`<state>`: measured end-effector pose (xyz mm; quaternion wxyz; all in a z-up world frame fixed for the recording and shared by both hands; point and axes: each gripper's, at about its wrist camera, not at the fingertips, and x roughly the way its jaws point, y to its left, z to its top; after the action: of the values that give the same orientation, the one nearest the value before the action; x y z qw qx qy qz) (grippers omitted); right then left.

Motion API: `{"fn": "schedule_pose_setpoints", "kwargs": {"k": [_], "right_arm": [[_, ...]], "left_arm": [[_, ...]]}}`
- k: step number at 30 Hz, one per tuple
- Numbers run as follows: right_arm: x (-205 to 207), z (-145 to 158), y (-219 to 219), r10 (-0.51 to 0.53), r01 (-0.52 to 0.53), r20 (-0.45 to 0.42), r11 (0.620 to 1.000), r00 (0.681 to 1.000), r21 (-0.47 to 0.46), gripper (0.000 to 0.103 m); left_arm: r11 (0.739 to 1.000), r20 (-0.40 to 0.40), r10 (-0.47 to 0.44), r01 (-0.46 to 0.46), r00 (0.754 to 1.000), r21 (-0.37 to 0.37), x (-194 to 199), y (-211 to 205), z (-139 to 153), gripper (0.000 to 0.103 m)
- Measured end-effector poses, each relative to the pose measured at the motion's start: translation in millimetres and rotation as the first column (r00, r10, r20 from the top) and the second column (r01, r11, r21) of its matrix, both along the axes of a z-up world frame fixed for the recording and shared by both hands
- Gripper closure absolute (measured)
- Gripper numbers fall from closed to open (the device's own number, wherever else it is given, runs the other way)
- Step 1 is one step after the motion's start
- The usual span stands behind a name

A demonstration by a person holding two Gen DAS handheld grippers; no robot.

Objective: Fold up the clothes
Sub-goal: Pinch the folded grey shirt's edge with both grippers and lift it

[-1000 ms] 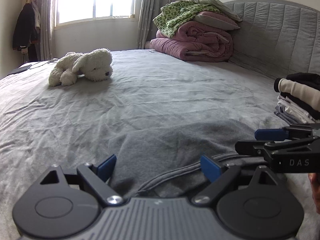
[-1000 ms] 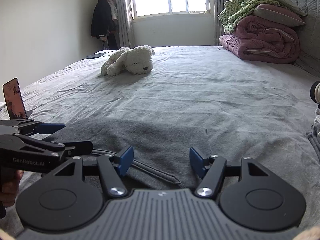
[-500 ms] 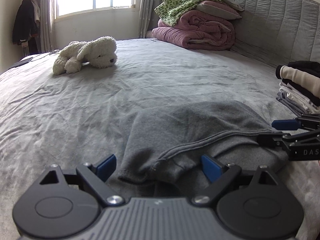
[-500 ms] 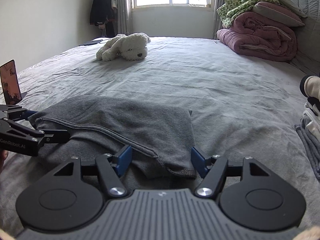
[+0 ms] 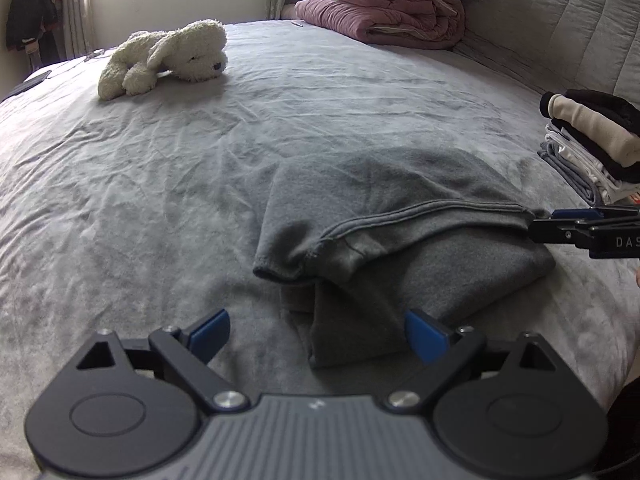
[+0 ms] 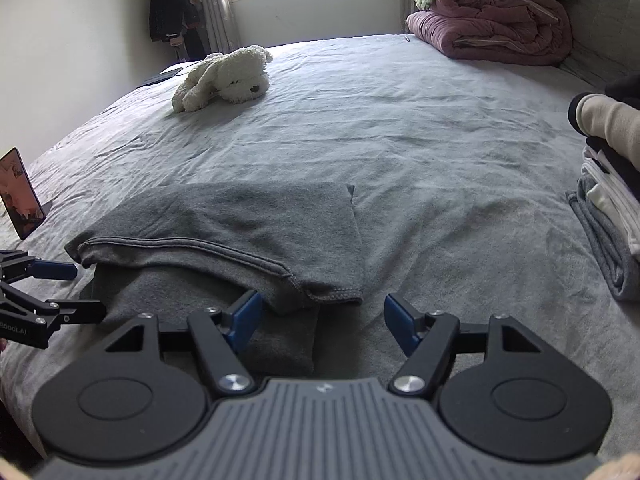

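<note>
A: Left wrist view first. The left claw (image 5: pixel 316 334) is released, blue pads spread wide, nothing pinched. The grey sweatshirt (image 5: pixel 400 216) lies folded over on the bed (image 5: pixel 140 184) just ahead, its lower corner reaching between the pads without touching either.

B: And at the far right edge?

A: That's the right claw (image 5: pixel 560 222), its tips right at the end of the sweatshirt's ribbed hem. Behind it, a stack of folded clothes (image 5: pixel 592 152); far back, a white plush dog (image 5: pixel 168 56) and rolled maroon bedding (image 5: pixel 384 16).

B: Over to the right wrist view.

A: The right claw (image 6: pixel 320 322) stands released, and its jaws have just been opening. The sweatshirt (image 6: pixel 240 232) has its hem corner lying between the pads; the left pad looks very close to the cloth, possibly brushing it, hard to say. The left claw (image 6: pixel 76 288) sits at the left edge, parted, beside the hem's other end. A phone (image 6: pixel 20 192) is propped upright beyond it.
</note>
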<state>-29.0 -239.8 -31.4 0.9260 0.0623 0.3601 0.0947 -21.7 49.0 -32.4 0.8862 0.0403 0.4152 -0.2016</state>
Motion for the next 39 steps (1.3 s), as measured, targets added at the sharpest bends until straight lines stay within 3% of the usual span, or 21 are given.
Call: {"fn": "schedule_pose_setpoints", "kwargs": {"k": [5,12,15,25,33,36,39], "right_arm": [[5.5,4.4,-15.7,-0.055,0.064,-0.068,0.987,0.996,0.148,0.029],[19.6,2.4,-45.9,-0.165,0.219,-0.177,0.909,0.970,0.353,0.029],[25.0,3.6,-46.7,-0.187,0.250,-0.200,0.898,0.962,0.361,0.029],[31.7,11.7,-33.4,-0.192,0.256,-0.219,0.914,0.957,0.315,0.029],[37.7,14.4,-34.7,-0.175,0.247,-0.225,0.903,0.959,0.352,0.029],[43.0,8.8,-43.4,-0.168,0.271,-0.266,0.865,0.949,0.423,0.029],[50.0,-1.3,-55.4,-0.146,0.306,-0.325,0.797,0.934,0.521,0.029]], "left_arm": [[0.991,-0.095,0.050,-0.061,0.994,-0.119,11.9,21.5,5.7,0.008],[0.925,-0.233,0.163,-0.231,0.959,-0.303,38.0,46.4,4.0,0.008],[0.912,-0.254,0.197,-0.272,0.947,-0.306,46.6,44.9,2.4,0.008],[0.912,-0.276,0.231,-0.307,0.933,-0.273,57.5,39.1,2.6,0.008],[0.906,-0.295,0.230,-0.315,0.927,-0.284,62.5,38.7,0.0,0.009],[0.894,-0.323,0.217,-0.320,0.921,-0.312,66.9,41.0,-2.5,0.010],[0.877,-0.352,0.205,-0.331,0.913,-0.348,71.2,44.6,-5.3,0.012]]}}
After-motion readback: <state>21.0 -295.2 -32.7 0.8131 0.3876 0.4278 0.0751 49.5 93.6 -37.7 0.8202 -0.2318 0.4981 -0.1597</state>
